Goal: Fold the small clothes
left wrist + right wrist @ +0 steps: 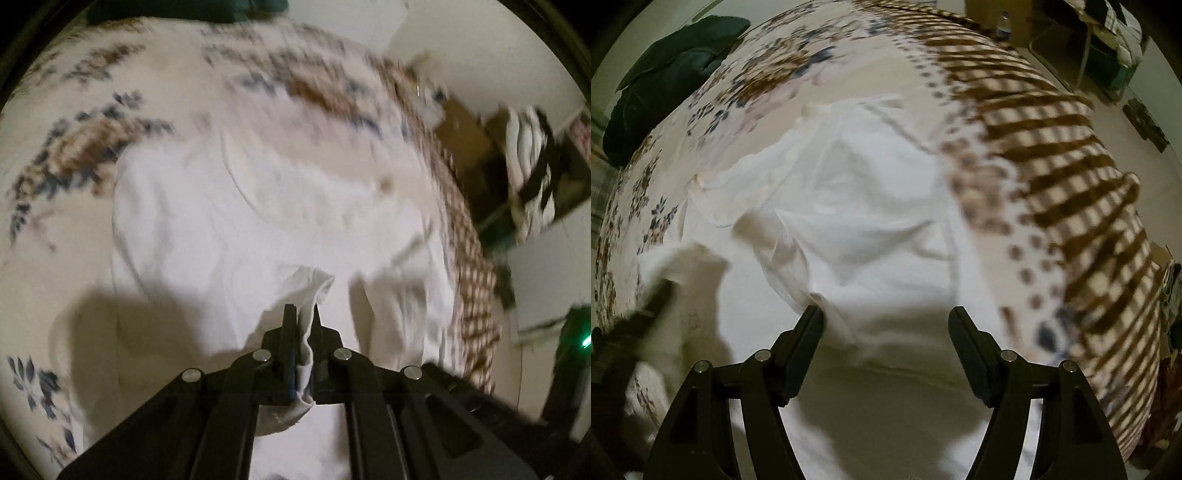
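Note:
A white garment (pixel 229 221) lies spread on a floral bedspread (pixel 74 155). My left gripper (pixel 303 314) is shut on a bunched fold of the white garment and holds it just above the rest of the cloth. In the right wrist view the same garment (pixel 864 221) fills the middle. My right gripper (pixel 886 317) is open and empty, low over the garment's near part, its left finger beside a raised fold. The left gripper (pixel 657 291) shows blurred at the left edge of that view, with cloth lifted on it.
The bedspread has a brown checked border (pixel 1071 177) along the bed's right edge. A dark green cushion (pixel 665 66) lies at the far left. Beyond the bed edge stand a shelf with folded cloth (pixel 528 177) and a water bottle (pixel 1004 24).

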Available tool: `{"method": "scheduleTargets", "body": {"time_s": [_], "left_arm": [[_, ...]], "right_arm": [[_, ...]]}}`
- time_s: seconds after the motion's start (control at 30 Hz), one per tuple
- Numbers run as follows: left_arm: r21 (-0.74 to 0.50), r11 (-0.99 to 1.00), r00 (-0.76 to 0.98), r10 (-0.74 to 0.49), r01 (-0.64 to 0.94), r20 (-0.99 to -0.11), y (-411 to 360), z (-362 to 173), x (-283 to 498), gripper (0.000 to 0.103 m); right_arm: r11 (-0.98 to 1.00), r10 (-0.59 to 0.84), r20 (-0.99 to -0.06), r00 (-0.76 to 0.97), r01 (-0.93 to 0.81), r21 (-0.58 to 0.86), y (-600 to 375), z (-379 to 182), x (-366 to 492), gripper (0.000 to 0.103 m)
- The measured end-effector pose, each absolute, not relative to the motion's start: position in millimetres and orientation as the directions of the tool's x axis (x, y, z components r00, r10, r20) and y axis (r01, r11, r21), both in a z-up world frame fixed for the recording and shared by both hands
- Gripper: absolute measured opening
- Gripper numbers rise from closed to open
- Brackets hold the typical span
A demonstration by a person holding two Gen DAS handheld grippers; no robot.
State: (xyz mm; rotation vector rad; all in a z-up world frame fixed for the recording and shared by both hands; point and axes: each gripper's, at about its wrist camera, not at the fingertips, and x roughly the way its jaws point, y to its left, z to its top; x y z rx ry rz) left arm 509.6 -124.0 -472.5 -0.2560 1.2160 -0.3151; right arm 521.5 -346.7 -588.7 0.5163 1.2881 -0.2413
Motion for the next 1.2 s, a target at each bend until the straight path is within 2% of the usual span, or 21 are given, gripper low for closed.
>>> {"method": "scheduleTargets", "body": {"time_s": [0.07,0.13,0.17,0.27,0.4,0.5,0.6,0.67,0.73,0.83,0.93,1.13,1.17,1.2], "left_arm": [[-0.363,0.923,0.322,-0.384,0.125,-0.865,-127.4,-457.3,495.1,0.028],[-0.365,0.921,0.326,-0.39,0.136,-0.861,-123.9,-444.4,485.9,0.098],[-0.361,0.923,0.341,-0.386,0.135,-0.857,-117.6,-434.1,482.8,0.103],[-0.324,0.941,0.378,-0.337,0.102,-0.862,-95.4,-419.2,487.1,0.103],[-0.277,0.96,0.386,-0.24,-0.043,-0.891,-49.7,-422.1,503.1,0.103],[-0.192,0.978,0.354,-0.153,-0.08,-0.923,-36.3,-435.8,526.8,0.103],[-0.106,0.994,0.306,-0.092,-0.027,-0.947,-38.1,-446.4,555.3,0.103],[-0.107,0.994,0.302,-0.106,0.014,-0.947,-37.9,-443.0,574.5,0.103],[-0.108,0.993,0.307,-0.116,0.042,-0.945,-40.6,-440.6,592.6,0.103],[-0.072,0.991,0.294,-0.102,0.109,-0.95,-57.6,-446.0,629.3,0.103],[-0.044,0.98,0.223,-0.088,0.193,-0.971,-80.6,-470.3,665.0,0.103],[0.043,0.939,0.108,0.006,0.342,-0.994,-112.1,-523.7,692.5,0.102],[0.049,0.935,0.101,0.014,0.352,-0.995,-113.3,-529.8,694.4,0.1],[0.049,0.933,0.11,0.011,0.357,-0.994,-113.4,-533.4,695.5,0.089]], "right_arm": [[0.844,0.17,-0.939,0.298,0.448,0.295,-360.5,-582.7,513.0,0.073],[0.837,0.201,-0.923,0.328,0.432,0.335,-367.0,-574.9,509.1,0.073],[0.837,0.205,-0.917,0.341,0.425,0.345,-369.5,-570.5,508.1,0.073],[0.825,0.239,-0.893,0.383,0.404,0.394,-372.3,-562.7,512.2,0.073],[0.832,0.257,-0.884,0.391,0.376,0.409,-357.3,-575.5,538.9,0.073],[0.892,0.254,-0.922,0.291,0.298,0.34,-323.9,-605.0,563.5,0.073],[0.906,0.358,-0.924,0.137,0.188,0.379,-297.7,-625.9,575.3,0.073],[0.9,0.392,-0.904,0.17,0.132,0.415,-303.6,-604.5,575.7,0.073],[0.884,0.405,-0.887,0.223,0.15,0.442,-326.9,-585.0,579.1,0.073],[0.879,0.362,-0.887,0.288,0.211,0.428,-370.8,-570.0,598.8,0.073],[0.896,0.303,-0.914,0.27,0.246,0.369,-403.9,-579.6,639.6,0.074],[0.954,0.241,-0.959,0.146,0.147,0.262,-401.9,-616.6,711.8,0.074],[0.96,0.234,-0.964,0.13,0.126,0.25,-397.8,-621.6,719.5,0.074],[0.967,0.222,-0.969,0.107,0.107,0.233,-392.8,-627.9,729.4,0.074]]}}
